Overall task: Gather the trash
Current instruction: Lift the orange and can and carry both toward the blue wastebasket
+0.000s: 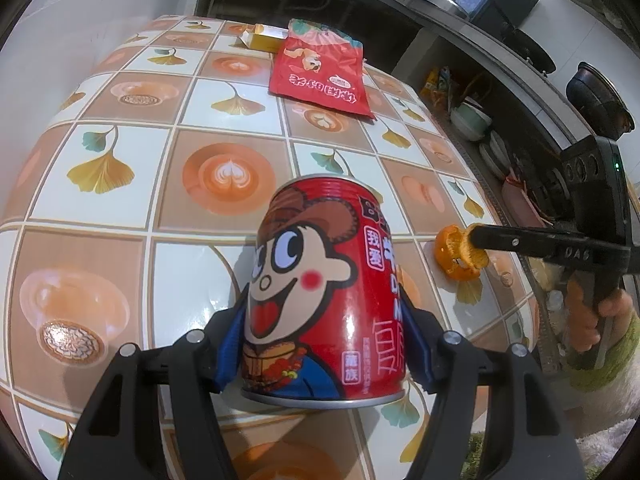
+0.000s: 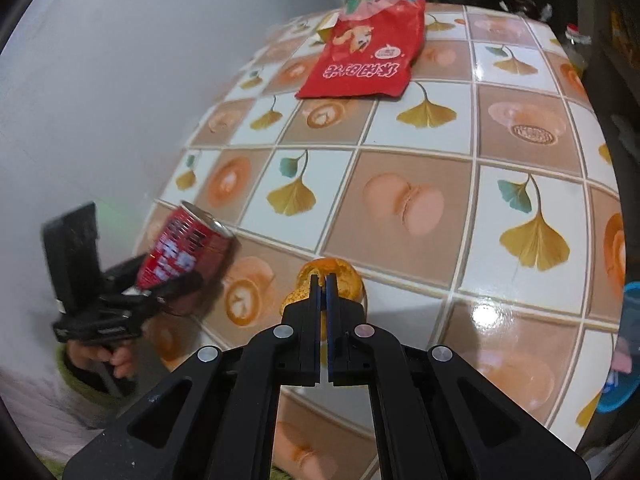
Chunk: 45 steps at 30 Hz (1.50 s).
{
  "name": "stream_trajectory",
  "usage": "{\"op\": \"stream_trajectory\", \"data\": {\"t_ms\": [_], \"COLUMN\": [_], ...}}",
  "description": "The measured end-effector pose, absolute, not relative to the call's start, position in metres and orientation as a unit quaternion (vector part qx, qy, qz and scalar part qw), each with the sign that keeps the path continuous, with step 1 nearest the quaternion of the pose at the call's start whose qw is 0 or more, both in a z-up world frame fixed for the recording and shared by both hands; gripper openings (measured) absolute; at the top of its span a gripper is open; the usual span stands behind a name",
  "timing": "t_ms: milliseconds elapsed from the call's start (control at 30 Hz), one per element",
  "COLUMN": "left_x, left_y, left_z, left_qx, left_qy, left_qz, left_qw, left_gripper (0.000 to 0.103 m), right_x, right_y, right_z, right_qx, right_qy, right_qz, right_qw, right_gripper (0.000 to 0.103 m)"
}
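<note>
My left gripper (image 1: pixel 326 320) is shut on a red drink can (image 1: pixel 324 288) with a cartoon face, held just above the tiled table (image 1: pixel 168 208). The can (image 2: pixel 186 248) and left gripper (image 2: pixel 160 280) also show in the right wrist view, tilted. My right gripper (image 2: pixel 323 280) is shut on a piece of orange peel (image 2: pixel 344 276) at the table's surface; it shows in the left wrist view (image 1: pixel 472 246) with the peel (image 1: pixel 456 254). A red snack bag (image 1: pixel 320 68) lies flat at the far end, also in the right wrist view (image 2: pixel 368 56).
A small yellow box (image 1: pixel 266 38) lies beside the snack bag. A wall (image 2: pixel 100 80) runs along one side of the table. A counter with pots (image 1: pixel 600 98) and bowls (image 1: pixel 472 120) stands past the other side. A blue object (image 2: pixel 624 352) sits off the near edge.
</note>
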State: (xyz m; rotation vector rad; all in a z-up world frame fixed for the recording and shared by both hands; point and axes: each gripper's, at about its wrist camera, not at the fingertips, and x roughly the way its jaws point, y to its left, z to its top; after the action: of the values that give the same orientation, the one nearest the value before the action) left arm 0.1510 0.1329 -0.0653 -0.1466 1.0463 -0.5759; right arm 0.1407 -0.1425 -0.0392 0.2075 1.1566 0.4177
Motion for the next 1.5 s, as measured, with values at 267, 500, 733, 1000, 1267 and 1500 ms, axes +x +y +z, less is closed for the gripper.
{"op": "stream_trajectory", "data": {"t_ms": [267,500,733,1000,1267,1500], "left_x": [0.151,0.15,0.15,0.148,0.147,0.145], "left_y": [0.133,0.132,0.132,0.133,0.133,0.129], "left_z": [-0.065,-0.066,-0.066,-0.065,-0.063,-0.054], "left_qx": [-0.068,-0.064,-0.059,-0.06,-0.064,-0.067], "left_qy": [0.492,0.49,0.488,0.486,0.484,0.474], "left_qz": [-0.271,-0.269,-0.267,-0.265,-0.266,-0.274], "left_qw": [0.824,0.827,0.829,0.831,0.831,0.834], "left_gripper": [0.064,0.064,0.064,0.064,0.064,0.064], "right_x": [0.14,0.142,0.15,0.148,0.143,0.137], "right_y": [-0.14,-0.156,-0.151,-0.139,-0.14,-0.151], "right_z": [-0.035,-0.041,-0.063,-0.064,-0.061,-0.049], "right_qx": [0.058,0.11,0.122,0.083,0.068,0.096], "right_qy": [0.519,0.525,0.551,0.553,0.542,0.52], "right_qz": [0.186,0.184,0.173,0.176,0.166,0.162], "right_qw": [0.833,0.824,0.807,0.81,0.821,0.833], "right_gripper": [0.03,0.041,0.036,0.018,0.005,0.004]}}
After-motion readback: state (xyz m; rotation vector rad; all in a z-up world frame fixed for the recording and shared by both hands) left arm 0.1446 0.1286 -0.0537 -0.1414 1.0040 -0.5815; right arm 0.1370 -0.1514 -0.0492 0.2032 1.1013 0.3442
